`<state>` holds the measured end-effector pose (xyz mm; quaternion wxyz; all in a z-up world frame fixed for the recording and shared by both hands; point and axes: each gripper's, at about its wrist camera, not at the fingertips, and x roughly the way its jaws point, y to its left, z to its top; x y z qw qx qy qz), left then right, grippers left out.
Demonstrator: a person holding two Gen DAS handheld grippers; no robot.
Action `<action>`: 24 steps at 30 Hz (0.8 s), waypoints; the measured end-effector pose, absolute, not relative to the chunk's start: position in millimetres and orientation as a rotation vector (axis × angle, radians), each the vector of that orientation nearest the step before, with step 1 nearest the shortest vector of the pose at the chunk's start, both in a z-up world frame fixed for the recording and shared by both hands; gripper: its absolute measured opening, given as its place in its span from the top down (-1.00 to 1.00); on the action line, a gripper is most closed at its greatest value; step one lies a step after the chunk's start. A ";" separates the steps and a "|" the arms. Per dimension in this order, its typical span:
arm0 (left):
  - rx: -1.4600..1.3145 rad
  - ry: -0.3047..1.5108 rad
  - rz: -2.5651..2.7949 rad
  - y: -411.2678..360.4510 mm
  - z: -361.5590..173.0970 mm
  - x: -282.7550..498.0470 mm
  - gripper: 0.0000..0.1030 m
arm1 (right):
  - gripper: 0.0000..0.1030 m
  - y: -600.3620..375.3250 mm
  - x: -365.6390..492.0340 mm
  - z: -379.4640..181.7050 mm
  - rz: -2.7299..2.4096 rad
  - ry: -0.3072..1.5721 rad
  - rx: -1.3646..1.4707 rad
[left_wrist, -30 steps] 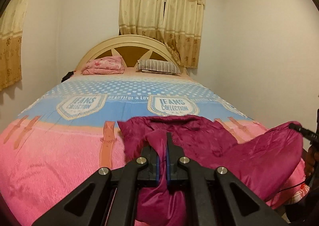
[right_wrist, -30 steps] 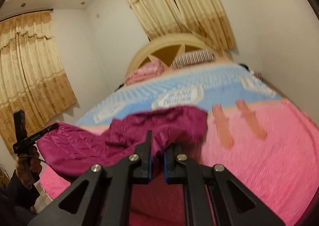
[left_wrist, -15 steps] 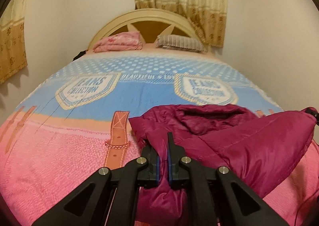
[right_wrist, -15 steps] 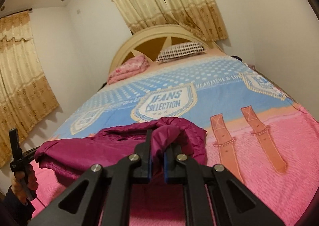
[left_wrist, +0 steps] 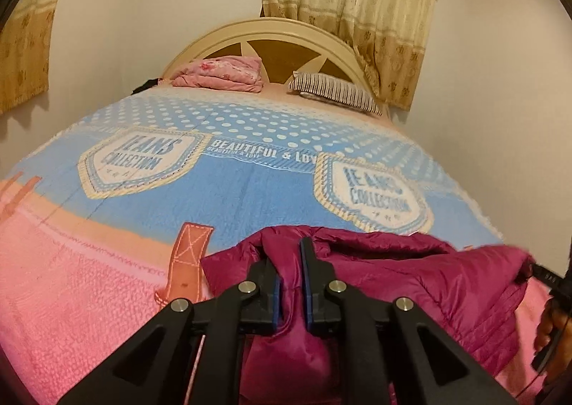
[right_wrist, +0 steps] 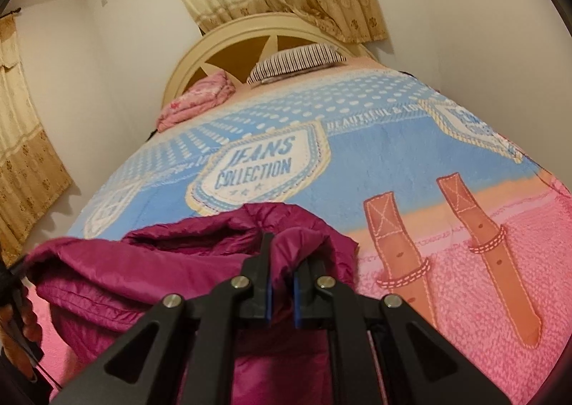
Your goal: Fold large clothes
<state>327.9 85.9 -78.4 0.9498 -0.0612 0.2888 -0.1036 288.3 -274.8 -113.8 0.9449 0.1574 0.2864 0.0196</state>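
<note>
A magenta quilted jacket (left_wrist: 439, 279) lies bunched on the near, pink end of the bed; it also shows in the right wrist view (right_wrist: 143, 262). My left gripper (left_wrist: 290, 262) is shut on a fold of the jacket at its left edge. My right gripper (right_wrist: 282, 254) is shut on a fold at the jacket's right edge. The jacket stretches between the two grippers. The cloth under each gripper is hidden by the gripper's frame.
The bed cover (left_wrist: 228, 190) is blue with "JEANS COLLECTION" badges, pink near me. A folded pink blanket (left_wrist: 221, 74) and a striped pillow (left_wrist: 332, 92) lie by the cream headboard (left_wrist: 275, 33). Walls stand close on both sides. Curtains (left_wrist: 350, 8) hang behind.
Both grippers, still shut on the jacket, have moved forward over the bed and dropped lower. The jacket has travelled up the bed towards the blue part of the cover.
</note>
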 end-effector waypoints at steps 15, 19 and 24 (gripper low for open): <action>-0.136 0.455 -0.200 79.0 -49.7 330.0 -0.62 | 0.71 -265.4 343.0 -138.1 0.029 0.679 0.289; -0.078 0.455 -0.160 68.3 -49.6 328.0 -0.63 | 0.63 -267.4 349.2 -135.7 0.021 0.670 0.297; 0.003 0.512 -0.072 57.5 -72.8 331.3 -0.63 | -0.37 -277.7 348.1 -128.0 -0.035 0.627 0.349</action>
